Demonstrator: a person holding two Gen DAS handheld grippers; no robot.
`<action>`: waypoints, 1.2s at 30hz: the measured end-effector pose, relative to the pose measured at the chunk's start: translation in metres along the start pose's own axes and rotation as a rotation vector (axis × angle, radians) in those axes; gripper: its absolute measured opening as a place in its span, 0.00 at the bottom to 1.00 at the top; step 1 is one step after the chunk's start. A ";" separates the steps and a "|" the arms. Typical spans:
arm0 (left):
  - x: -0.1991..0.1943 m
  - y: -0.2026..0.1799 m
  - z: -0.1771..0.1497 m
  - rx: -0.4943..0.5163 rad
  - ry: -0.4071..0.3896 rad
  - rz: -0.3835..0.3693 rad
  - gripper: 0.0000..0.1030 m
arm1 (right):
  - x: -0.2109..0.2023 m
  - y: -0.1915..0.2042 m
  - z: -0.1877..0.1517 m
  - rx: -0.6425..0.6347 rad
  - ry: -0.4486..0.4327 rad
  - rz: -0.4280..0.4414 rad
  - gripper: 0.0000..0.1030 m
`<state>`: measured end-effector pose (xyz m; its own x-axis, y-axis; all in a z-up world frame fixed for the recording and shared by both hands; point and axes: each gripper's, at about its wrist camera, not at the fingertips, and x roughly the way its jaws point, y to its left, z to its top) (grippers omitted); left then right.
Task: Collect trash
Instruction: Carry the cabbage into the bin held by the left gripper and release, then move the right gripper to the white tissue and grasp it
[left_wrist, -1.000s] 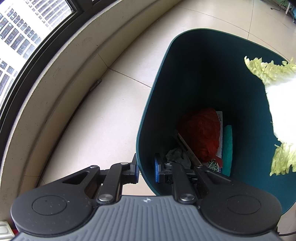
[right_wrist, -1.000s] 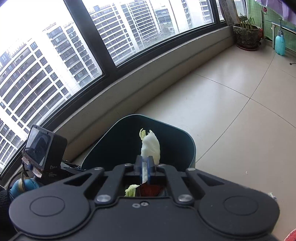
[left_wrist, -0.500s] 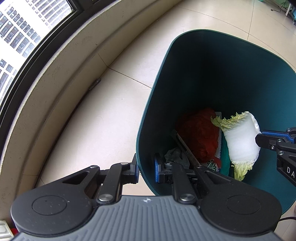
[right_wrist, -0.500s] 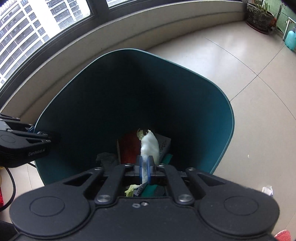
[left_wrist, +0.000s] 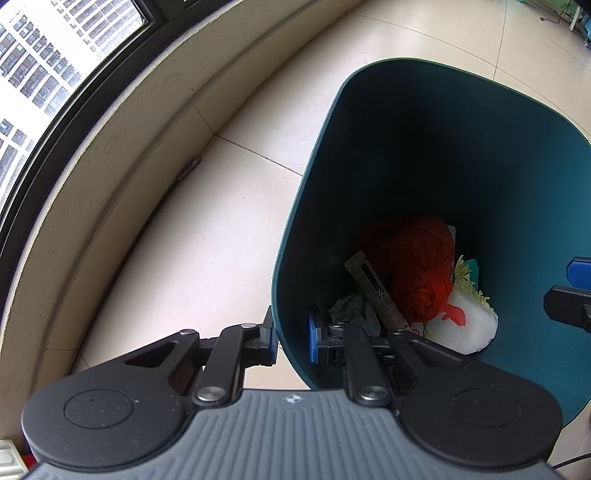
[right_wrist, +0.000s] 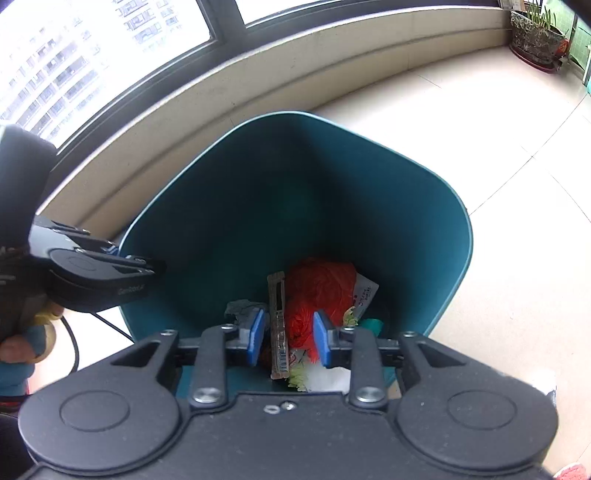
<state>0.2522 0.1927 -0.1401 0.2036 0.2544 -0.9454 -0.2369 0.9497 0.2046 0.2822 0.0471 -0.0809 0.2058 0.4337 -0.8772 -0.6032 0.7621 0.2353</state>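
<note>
While the left claw (left_wrist: 291, 341) stays clamped on the teal bin's (left_wrist: 443, 155) rim at seven o'clock, the right claw (right_wrist: 288, 338), jaws just opening, hangs released above the cabbage piece (left_wrist: 467, 328).

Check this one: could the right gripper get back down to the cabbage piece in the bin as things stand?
Probably yes. The right gripper hangs open over the bin, nothing between its pads, and the cabbage piece lies uncovered on the trash beside the red bag. The left gripper, clamped on the rim, sits off to the side.
</note>
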 end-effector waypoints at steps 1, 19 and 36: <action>0.000 0.000 0.000 0.000 0.000 0.000 0.14 | -0.009 -0.004 0.000 0.009 -0.012 0.007 0.30; 0.003 -0.005 -0.002 0.005 -0.001 0.021 0.14 | -0.055 -0.192 -0.068 0.356 -0.067 -0.237 0.56; 0.003 -0.008 -0.001 0.010 0.002 0.033 0.14 | 0.074 -0.310 -0.157 0.877 0.079 -0.352 0.68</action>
<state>0.2540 0.1858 -0.1452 0.1934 0.2852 -0.9387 -0.2336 0.9427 0.2383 0.3634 -0.2326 -0.2845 0.1934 0.1009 -0.9759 0.2838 0.9464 0.1541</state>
